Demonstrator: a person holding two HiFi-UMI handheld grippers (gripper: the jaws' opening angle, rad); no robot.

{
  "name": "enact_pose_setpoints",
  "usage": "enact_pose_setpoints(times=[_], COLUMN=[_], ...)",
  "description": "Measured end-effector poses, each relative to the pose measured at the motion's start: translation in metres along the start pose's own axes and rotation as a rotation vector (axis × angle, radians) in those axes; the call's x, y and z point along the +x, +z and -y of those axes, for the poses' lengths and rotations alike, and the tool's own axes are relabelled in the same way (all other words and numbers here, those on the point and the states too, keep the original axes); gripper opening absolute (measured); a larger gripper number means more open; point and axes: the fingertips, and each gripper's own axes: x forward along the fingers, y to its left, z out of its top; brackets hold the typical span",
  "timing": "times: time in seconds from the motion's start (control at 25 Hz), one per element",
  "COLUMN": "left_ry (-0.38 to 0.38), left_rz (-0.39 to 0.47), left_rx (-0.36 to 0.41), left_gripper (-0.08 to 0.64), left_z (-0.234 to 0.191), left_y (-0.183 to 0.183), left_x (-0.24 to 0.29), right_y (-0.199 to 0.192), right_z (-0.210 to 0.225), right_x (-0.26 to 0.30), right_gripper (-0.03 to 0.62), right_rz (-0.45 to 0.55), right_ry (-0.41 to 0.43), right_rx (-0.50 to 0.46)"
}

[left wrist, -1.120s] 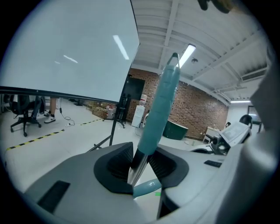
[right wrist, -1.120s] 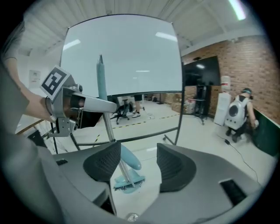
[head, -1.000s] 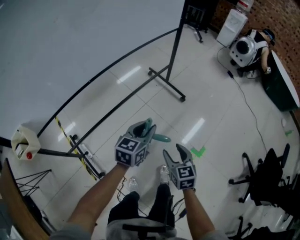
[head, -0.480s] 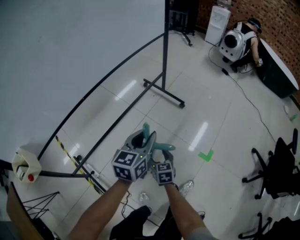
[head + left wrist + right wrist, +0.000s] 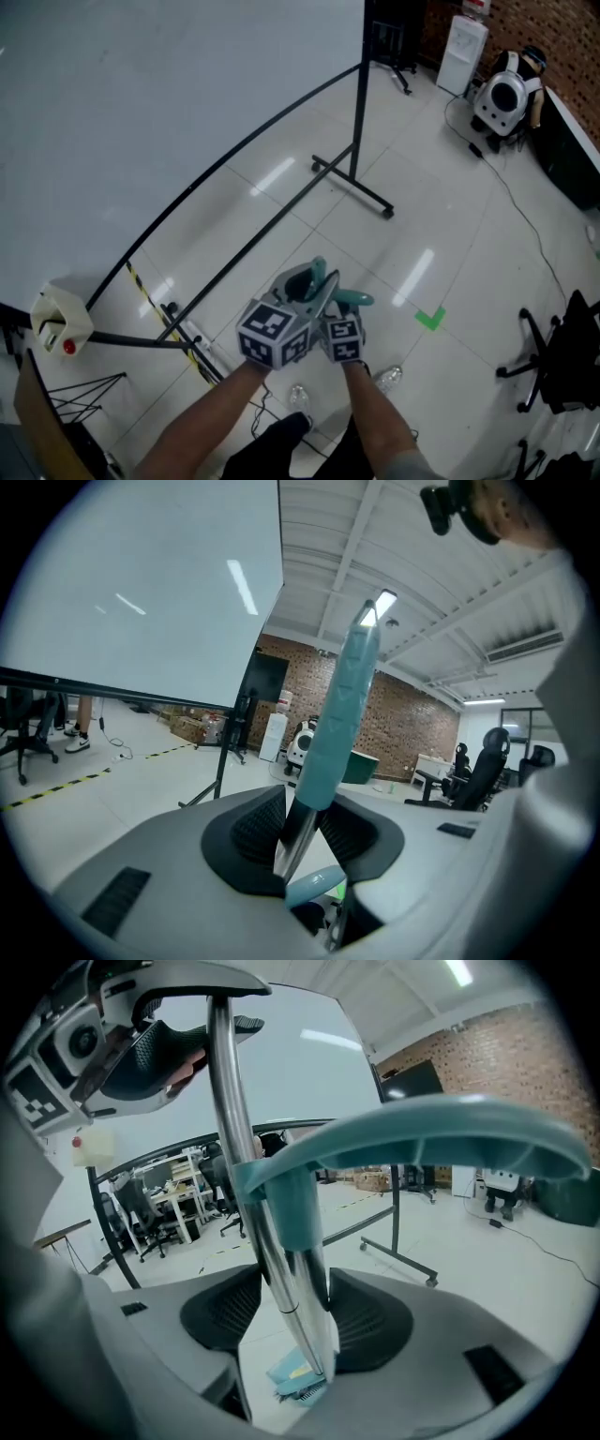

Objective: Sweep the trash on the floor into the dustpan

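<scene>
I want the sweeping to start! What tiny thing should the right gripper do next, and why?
Probably finish closing the right gripper on the silver pole with the curved teal handle. Its jaws have just been closing and the pole stands between them, but the pads don't seem to press on it yet.

From overhead, the teal-sleeved pole (image 5: 319, 274) shows only its tip — everything lower is hidden beneath it. Far down the metal pole (image 5: 281, 1288) a teal piece (image 5: 291, 1377) with bristles peeks out, too small to tell broom head from dustpan. The office chair (image 5: 567, 361) is cut off at the right edge — the forearms (image 5: 211, 412) at the bottom.
</scene>
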Motion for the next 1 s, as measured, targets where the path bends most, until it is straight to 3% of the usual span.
enact_pose_setpoints(times=[0.28,0.52,0.76,1.0], left_ry=[-0.131,-0.170,-0.216,-0.210], left_rz=[-0.023,-0.071,-0.093,-0.104], left_rx=[0.044,0.097,0.082,0.082], left_gripper=[0.094,0.094,0.094,0.094], left_z=[0.011,0.009,0.012,0.014], left_y=[-0.005,-0.007,-0.007,-0.012], left_x=[-0.001,-0.002,-0.003,-0.001], right_y=[-0.001,-0.001,-0.001,-0.005], right_z=[0.006,0.005,0.002,0.001], right_x=[-0.001,-0.001,-0.003,-0.006], right_gripper=[0.200,0.198,0.198,0.202], right_rz=[-0.020,-0.022,-0.016,-0.027], right_ry=[0.029,0.036,0.057,0.062], right_rx=[-0.035,-0.051,-0.073,-0.082])
